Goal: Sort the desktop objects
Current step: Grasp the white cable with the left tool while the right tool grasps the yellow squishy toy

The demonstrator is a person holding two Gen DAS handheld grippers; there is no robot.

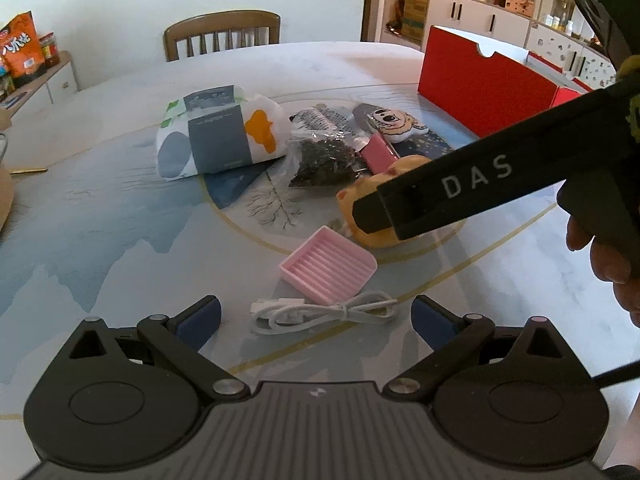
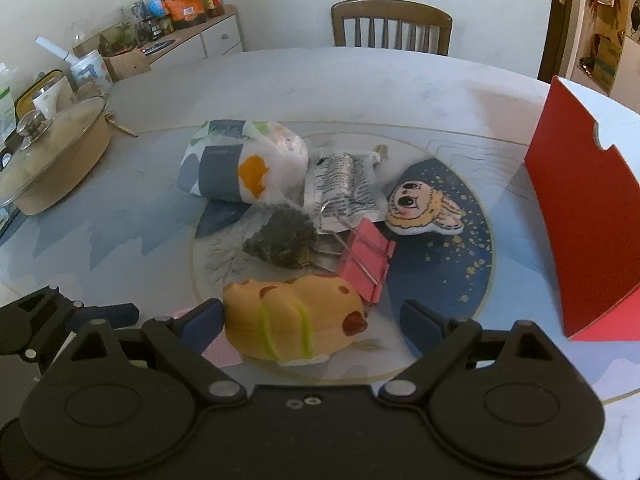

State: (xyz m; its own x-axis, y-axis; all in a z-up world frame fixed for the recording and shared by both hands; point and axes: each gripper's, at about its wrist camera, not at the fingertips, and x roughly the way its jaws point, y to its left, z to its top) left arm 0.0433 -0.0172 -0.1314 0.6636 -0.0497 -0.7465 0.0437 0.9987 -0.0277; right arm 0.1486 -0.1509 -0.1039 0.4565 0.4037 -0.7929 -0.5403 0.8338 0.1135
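My right gripper (image 2: 310, 320) is open, its blue pads either side of a yellow squishy toy (image 2: 294, 318) on the table, the left pad close to it. In the left wrist view the right gripper's black body covers part of that toy (image 1: 360, 200). My left gripper (image 1: 316, 316) is open and empty above a coiled white cable (image 1: 320, 312). A pink soap dish (image 1: 328, 270) lies just beyond the cable. Further back lie a tissue pack (image 1: 218, 136), a bag of dark tea (image 1: 324, 158), a pink binder clip (image 2: 366, 266), a printed sachet (image 2: 344, 188) and a cartoon plush (image 2: 424, 210).
A red open box (image 1: 480, 88) stands at the right of the table (image 1: 120, 220); it also shows in the right wrist view (image 2: 580, 216). A lidded pot (image 2: 52, 156) sits at the left edge. A wooden chair (image 2: 390, 28) stands behind the table.
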